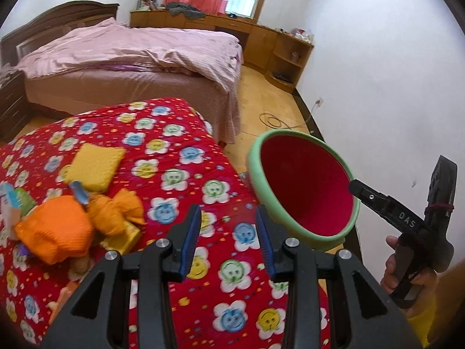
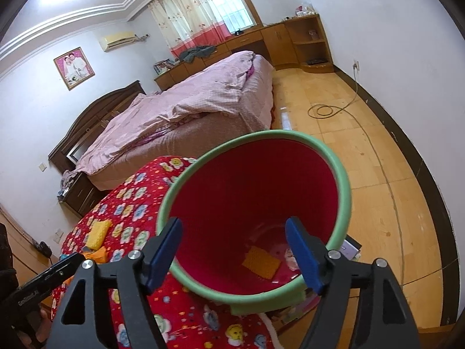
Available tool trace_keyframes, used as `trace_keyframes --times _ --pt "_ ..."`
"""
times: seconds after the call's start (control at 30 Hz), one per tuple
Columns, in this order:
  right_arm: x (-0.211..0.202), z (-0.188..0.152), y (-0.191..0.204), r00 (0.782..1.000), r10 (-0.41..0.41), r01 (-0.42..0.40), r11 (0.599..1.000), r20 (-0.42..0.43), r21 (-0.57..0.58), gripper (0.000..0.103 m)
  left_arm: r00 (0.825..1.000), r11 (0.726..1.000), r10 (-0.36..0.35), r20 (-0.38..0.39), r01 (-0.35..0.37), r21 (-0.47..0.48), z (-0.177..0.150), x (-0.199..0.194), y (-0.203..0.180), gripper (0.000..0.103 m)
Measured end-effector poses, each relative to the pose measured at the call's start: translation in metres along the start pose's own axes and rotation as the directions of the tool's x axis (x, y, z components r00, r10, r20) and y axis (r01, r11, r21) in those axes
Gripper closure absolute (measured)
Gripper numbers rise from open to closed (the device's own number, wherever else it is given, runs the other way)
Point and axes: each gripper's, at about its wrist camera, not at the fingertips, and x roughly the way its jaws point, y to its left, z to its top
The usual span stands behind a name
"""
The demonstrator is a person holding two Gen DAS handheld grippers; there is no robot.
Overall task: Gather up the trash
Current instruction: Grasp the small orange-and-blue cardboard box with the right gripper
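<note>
A red bin with a green rim (image 1: pixel 255 157) stands on the floor beside the red flowered blanket (image 1: pixel 186 174). On the blanket at the left lies a heap of trash: orange wrappers (image 1: pixel 58 226) and a yellow pad (image 1: pixel 96 168). My left gripper (image 1: pixel 228 226) hangs open over the blanket, right of the heap, with nothing between its pads. My right gripper (image 2: pixel 232 226) is open wide over the bin's mouth (image 2: pixel 250 192), holding nothing. A yellow pad (image 2: pixel 261 264) and a pale wrapper (image 2: pixel 289 257) lie on the bin's bottom. One of the right gripper's fingers (image 1: pixel 375 199) reaches over the rim.
A bed with a pink cover (image 1: pixel 130 49) stands beyond the blanket. Wooden cabinets (image 1: pixel 261 37) line the far wall under the window. A coiled cable (image 2: pixel 328 110) lies on the wooden floor. The white wall (image 1: pixel 392 87) is close on the right of the bin.
</note>
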Motion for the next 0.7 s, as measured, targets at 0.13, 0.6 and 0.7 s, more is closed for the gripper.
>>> trace_keyframes --times 0.13,0.6,0.7 --pt "-0.005 -0.002 0.014 1.0 0.029 -0.029 1.0 0.002 -0.01 0.023 0.999 0.999 0.03 0.021 -0.03 -0.039 -0.003 -0.018 0.017 0.065" --pt "-0.007 -0.034 0.084 0.988 0.139 -0.145 0.985 -0.069 -0.093 0.018 0.98 0.967 0.188 0.06 -0.174 -0.188 -0.032 -0.08 0.088 0.057" --pt "-0.007 -0.041 0.101 0.983 0.16 -0.17 0.979 -0.086 -0.115 0.016 0.972 0.951 0.229 0.051 -0.212 -0.226 -0.044 -0.091 0.106 0.052"
